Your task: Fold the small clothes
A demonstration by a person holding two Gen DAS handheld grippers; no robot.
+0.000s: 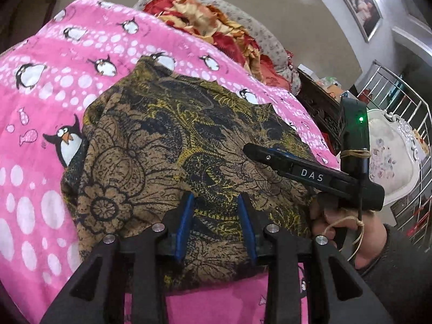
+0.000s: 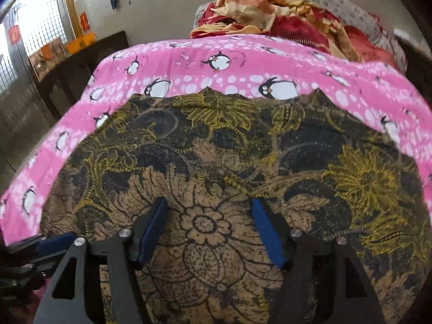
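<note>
My right gripper (image 2: pixel 209 210) hangs wide open over the brown flowered cloth (image 2: pixel 216 162) on the pink penguin sheet (image 2: pixel 243 54), while my left gripper (image 1: pixel 216 202) is narrow, its grip unclear.

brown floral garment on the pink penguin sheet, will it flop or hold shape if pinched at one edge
The brown floral garment is probably floppy: it lies flat with soft wrinkles. It looks thin and light, so a one-edge pinch would likely let it drape, perhaps dragging on the pink penguin sheet.
</note>
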